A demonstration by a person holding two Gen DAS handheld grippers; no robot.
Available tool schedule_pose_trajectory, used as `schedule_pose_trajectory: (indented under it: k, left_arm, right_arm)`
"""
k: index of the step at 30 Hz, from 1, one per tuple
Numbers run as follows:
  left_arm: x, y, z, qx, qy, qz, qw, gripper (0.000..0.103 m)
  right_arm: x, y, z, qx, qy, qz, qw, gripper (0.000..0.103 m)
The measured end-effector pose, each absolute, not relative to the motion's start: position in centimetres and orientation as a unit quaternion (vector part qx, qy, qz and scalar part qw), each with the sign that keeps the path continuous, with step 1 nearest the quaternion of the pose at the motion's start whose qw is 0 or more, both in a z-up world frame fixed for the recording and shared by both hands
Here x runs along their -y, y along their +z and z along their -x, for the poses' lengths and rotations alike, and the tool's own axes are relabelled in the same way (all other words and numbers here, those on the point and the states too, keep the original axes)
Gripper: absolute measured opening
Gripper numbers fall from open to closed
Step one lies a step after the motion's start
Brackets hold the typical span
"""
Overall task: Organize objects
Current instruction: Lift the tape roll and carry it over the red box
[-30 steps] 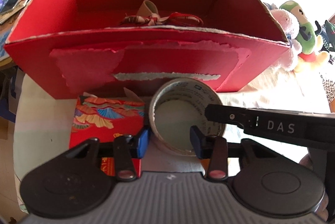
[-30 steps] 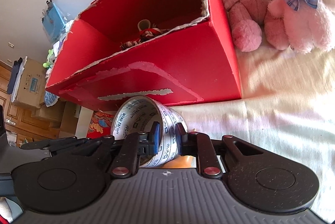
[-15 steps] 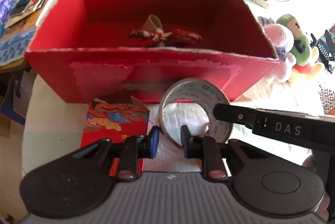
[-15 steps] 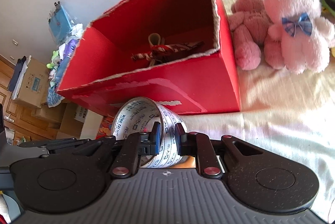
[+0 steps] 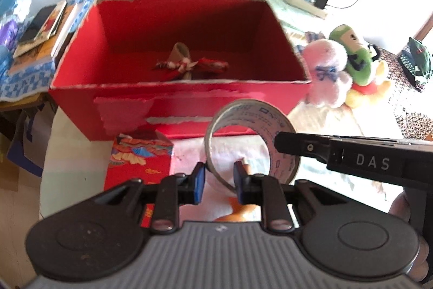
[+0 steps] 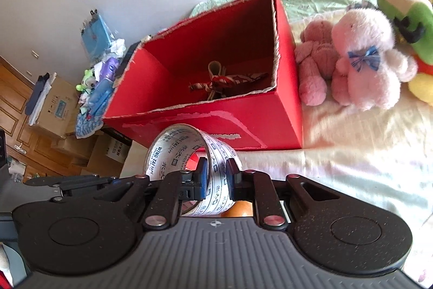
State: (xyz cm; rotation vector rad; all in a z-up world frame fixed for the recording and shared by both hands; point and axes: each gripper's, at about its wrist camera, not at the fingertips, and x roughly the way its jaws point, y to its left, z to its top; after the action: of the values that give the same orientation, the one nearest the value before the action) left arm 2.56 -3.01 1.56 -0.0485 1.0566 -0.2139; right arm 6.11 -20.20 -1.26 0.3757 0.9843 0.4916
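A nearly used-up printed tape roll (image 5: 259,113) hangs in the air in front of a red cardboard box (image 5: 189,99). My left gripper (image 5: 217,180) is shut on the roll's near wall, one finger outside the ring and one inside. My right gripper (image 6: 216,175) is shut on the roll's (image 6: 173,143) other side; its black finger (image 5: 297,145) reaches in from the right in the left wrist view. The red box (image 6: 257,126) is open on top and holds a red and white cloth bundle (image 5: 189,64).
A small red patterned box (image 5: 140,156) stands left of the roll, and an orange object (image 5: 238,216) lies under it. Plush toys (image 6: 362,64) sit right of the red box. Books (image 5: 40,29) lie at far left, a power strip (image 5: 303,3) behind.
Both grippers have risen with the tape roll, so the box's inside shows more from above. The left jaws went from wide open to closed on the roll's wall.
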Motion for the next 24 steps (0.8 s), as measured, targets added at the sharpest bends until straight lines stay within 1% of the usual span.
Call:
schedule_pose_trajectory:
  k: [14, 19, 24]
  left_arm:
    - [6.2, 6.5, -2.3, -0.452, -0.138, 0.000, 0.881, 0.021]
    - [6.1, 8.0, -3.9, -0.435, -0.155, 0.002, 0.887, 0.021]
    - [4.8, 8.5, -7.1, -0.421, -0.171, 0.020, 0.890, 0.021]
  right_arm:
    - [23.8, 2.5, -5.5, -0.410, 0.220, -0.203, 0.862, 0.016]
    - [23.8, 4.4, -6.6, -0.383, 0.219, -0.192, 0.877, 0.016]
    - [22.9, 5.5, -9.3, -0.362, 0.215, -0.167, 0.892, 0.016]
